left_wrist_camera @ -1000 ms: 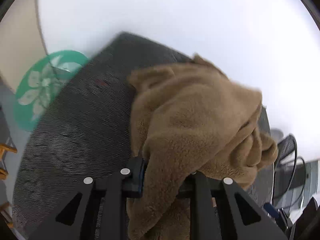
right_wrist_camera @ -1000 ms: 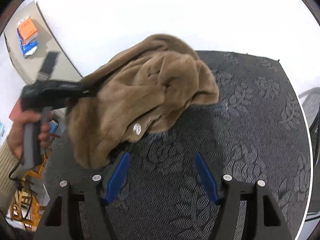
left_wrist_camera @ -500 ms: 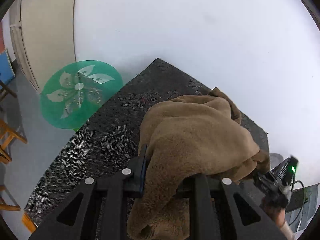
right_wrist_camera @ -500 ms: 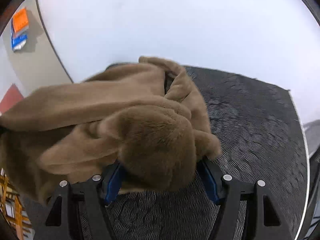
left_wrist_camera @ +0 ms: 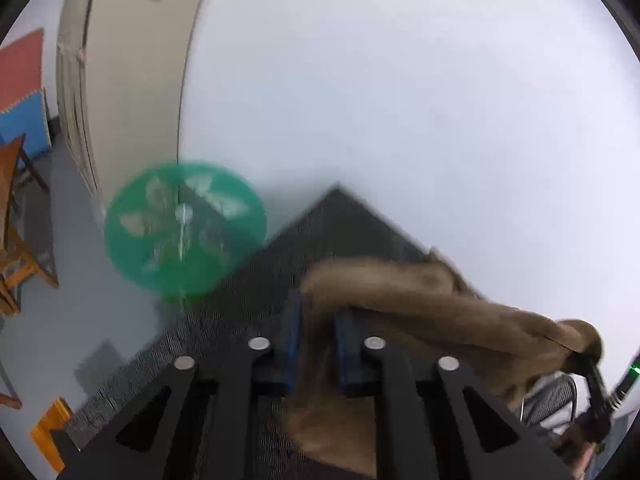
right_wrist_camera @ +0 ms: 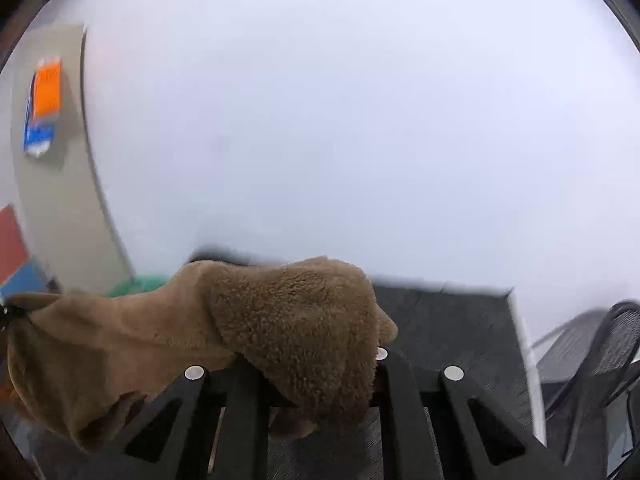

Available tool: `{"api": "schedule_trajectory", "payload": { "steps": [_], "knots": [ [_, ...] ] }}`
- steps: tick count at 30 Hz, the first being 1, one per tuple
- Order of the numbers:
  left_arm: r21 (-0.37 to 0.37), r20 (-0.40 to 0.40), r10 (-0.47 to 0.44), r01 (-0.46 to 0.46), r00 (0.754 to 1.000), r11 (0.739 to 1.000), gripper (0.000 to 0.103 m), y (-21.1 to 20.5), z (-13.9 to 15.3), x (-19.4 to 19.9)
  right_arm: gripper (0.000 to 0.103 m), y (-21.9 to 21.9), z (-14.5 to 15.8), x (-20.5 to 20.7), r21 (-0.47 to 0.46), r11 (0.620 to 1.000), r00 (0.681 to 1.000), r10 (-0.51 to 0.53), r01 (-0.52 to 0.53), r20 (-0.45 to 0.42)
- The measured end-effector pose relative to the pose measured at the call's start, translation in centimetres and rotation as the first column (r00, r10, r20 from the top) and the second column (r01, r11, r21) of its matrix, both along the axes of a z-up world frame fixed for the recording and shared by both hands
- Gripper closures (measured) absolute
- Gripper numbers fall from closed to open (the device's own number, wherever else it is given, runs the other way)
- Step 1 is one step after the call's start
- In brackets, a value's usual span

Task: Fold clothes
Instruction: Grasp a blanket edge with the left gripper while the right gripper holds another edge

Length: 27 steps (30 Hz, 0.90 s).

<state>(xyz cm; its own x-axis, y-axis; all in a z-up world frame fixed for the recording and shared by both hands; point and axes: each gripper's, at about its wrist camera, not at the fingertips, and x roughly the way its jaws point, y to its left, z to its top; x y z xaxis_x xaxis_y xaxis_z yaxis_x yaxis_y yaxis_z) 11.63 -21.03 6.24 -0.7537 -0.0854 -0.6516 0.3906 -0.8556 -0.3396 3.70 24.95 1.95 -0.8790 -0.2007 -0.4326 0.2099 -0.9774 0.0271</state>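
Left gripper [left_wrist_camera: 316, 354]: blue pads [left_wrist_camera: 291, 344] drawn close, clamped on a fold of the garment [left_wrist_camera: 440, 308].

Right gripper [right_wrist_camera: 316, 384]: fingertips buried under fleece; clamped on the garment's other end. Seen from the left wrist at far right [left_wrist_camera: 588, 368], fabric bunched at its tip.

Garment: tan fleece, one piece. Held off the table between the two grippers, stretched as a band from left to right; a loose part hangs below the left gripper. In the right wrist view it drapes over the fingers and sags leftward [right_wrist_camera: 120, 344].

Table [left_wrist_camera: 248, 292]: dark patterned cloth top, beneath and beyond the garment; far corner against the wall.

Green disc [left_wrist_camera: 184, 228]: round, pale leaf pattern, blurred, past the table's left edge.

Wooden frame [left_wrist_camera: 16, 240]: far left, on the floor.

Wall [left_wrist_camera: 400, 100]: white, plain.

Mesh chair [right_wrist_camera: 600, 352]: right of the table.
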Motion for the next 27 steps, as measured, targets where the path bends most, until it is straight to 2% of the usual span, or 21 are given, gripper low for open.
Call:
{"api": "schedule_trajectory", "payload": {
  "steps": [3,7,9,12,15,19,20,24,26,27],
  "knots": [
    [-0.019,-0.070,0.012,-0.014,0.997,1.000,0.088,-0.5,2.7,0.7,0.091,1.9,3.6,1.5,-0.045,0.998,0.994,-0.051,0.047,-0.093],
    [-0.044,-0.157,0.018,-0.025,0.987,0.999,0.088,-0.9,5.9,1.5,0.091,2.1,6.6,3.4,-0.039,0.998,0.984,-0.052,0.046,-0.172],
    [-0.073,-0.117,-0.082,0.074,0.990,0.995,0.088,1.4,4.1,1.3,0.091,1.5,7.1,3.9,-0.015,0.999,0.983,-0.041,0.039,-0.181],
    [-0.108,-0.051,-0.229,0.223,0.972,0.969,0.087,4.8,1.4,1.1,0.091,0.2,6.7,4.1,0.018,0.999,0.986,-0.024,0.027,-0.163],
    [-0.133,0.019,-0.368,0.368,0.929,0.920,0.080,8.3,-1.3,0.8,0.091,-0.6,6.5,4.1,0.029,0.999,0.989,-0.013,0.018,-0.150],
    [-0.159,0.141,-0.522,0.540,0.841,0.827,0.057,15.0,-7.0,2.1,0.091,-2.5,7.6,4.2,0.059,0.998,0.986,0.025,-0.015,-0.166],
    [-0.180,0.164,-0.544,0.567,0.823,0.804,0.055,16.5,-8.1,2.5,0.091,-3.0,7.9,4.2,0.065,0.998,0.985,0.037,-0.027,-0.171],
    [-0.347,0.232,-0.570,0.614,0.788,0.709,0.049,22.1,-11.8,4.5,0.091,-6.1,9.5,4.3,0.102,0.990,0.972,0.121,-0.102,-0.202],
    [-0.427,0.242,-0.569,0.612,0.786,0.665,0.046,24.2,-12.9,5.1,0.091,-7.6,10.5,4.2,0.101,0.984,0.965,0.165,-0.147,-0.205],
    [-0.451,0.241,-0.564,0.606,0.790,0.656,0.045,24.8,-13.2,5.0,0.091,-7.9,10.6,3.8,0.101,0.981,0.961,0.182,-0.164,-0.206]
  ]
}}
